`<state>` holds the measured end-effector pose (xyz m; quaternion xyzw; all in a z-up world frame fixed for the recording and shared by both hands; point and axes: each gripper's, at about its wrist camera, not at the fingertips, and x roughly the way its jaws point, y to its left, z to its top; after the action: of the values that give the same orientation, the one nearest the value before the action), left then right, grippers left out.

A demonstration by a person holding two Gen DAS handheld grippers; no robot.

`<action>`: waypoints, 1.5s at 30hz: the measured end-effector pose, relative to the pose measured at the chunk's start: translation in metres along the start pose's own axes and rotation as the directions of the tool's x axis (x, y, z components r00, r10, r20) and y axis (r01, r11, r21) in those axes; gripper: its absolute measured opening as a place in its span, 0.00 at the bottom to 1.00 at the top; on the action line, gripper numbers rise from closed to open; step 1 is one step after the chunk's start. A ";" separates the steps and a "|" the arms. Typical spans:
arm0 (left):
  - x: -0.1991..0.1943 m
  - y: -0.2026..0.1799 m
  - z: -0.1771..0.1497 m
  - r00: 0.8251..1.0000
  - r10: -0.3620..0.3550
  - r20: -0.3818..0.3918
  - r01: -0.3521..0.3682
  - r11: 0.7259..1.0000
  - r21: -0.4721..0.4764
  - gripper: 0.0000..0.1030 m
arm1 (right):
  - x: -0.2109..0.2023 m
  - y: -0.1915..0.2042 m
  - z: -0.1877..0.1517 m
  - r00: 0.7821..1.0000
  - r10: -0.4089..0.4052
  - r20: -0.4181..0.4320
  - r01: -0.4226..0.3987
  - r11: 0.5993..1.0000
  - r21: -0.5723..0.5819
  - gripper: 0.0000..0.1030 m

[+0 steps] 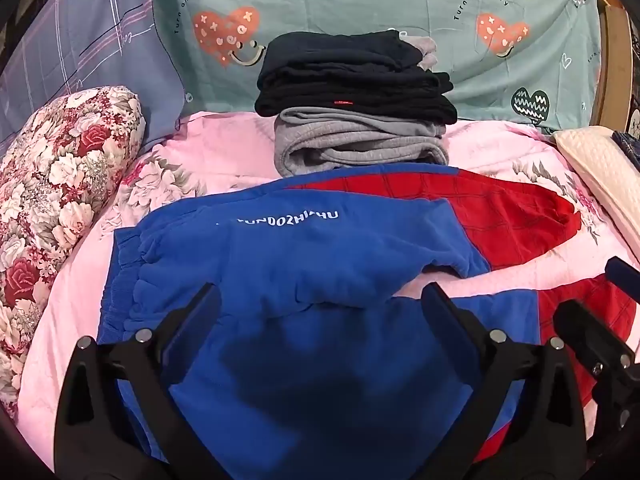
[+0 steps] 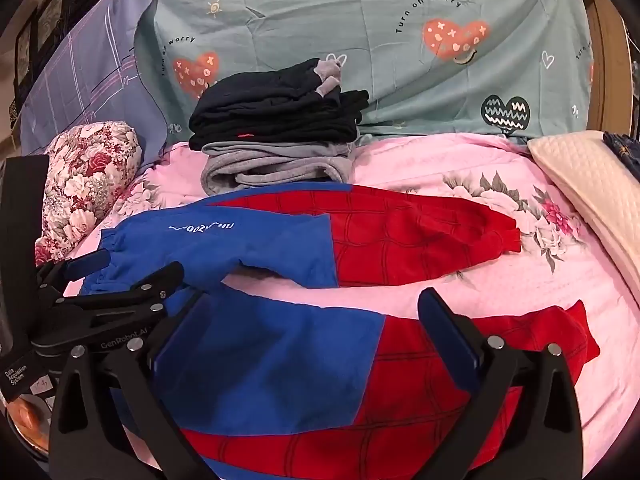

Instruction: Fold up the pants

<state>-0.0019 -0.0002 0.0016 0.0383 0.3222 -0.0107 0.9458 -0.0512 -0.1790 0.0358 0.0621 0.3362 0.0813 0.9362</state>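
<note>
The left gripper (image 1: 320,304) has its two fingers spread as wide as they go, and nothing is pinched between them; it hangs over the blue upper part of the pants (image 1: 304,264), and I cannot tell if the fingertips touch the cloth. The right gripper (image 2: 316,312) is spread wide in the same way and holds nothing; under it is the nearer leg, at the place where the blue cloth changes to red. The pants lie flat on the pink flowered bedcover (image 2: 500,280), waistband to the left, the two red legs reaching to the right with a strip of pink between them. Just behind the pants stands a stack of folded clothes (image 1: 356,108), black on top of grey. A flowered bolster (image 1: 60,184) lies at the left.
</note>
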 end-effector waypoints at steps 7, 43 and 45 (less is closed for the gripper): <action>0.001 -0.004 -0.004 1.000 0.011 -0.007 -0.011 1.000 0.007 0.98 | -0.008 0.011 -0.001 0.998 -0.040 0.043 0.043 0.997 -0.059 0.99; 0.004 0.003 -0.002 1.000 0.027 -0.016 -0.026 0.999 0.018 0.98 | -0.002 0.017 -0.008 0.999 -0.012 0.038 0.015 0.997 -0.073 0.99; 0.004 0.002 -0.002 0.999 0.028 -0.016 -0.028 0.999 0.018 0.98 | -0.002 0.017 -0.009 0.999 -0.011 0.037 0.014 0.997 -0.075 0.99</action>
<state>-0.0001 0.0024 -0.0027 0.0513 0.3292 -0.0001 0.9429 -0.0601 -0.1617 0.0330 0.0262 0.3163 0.0868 0.9443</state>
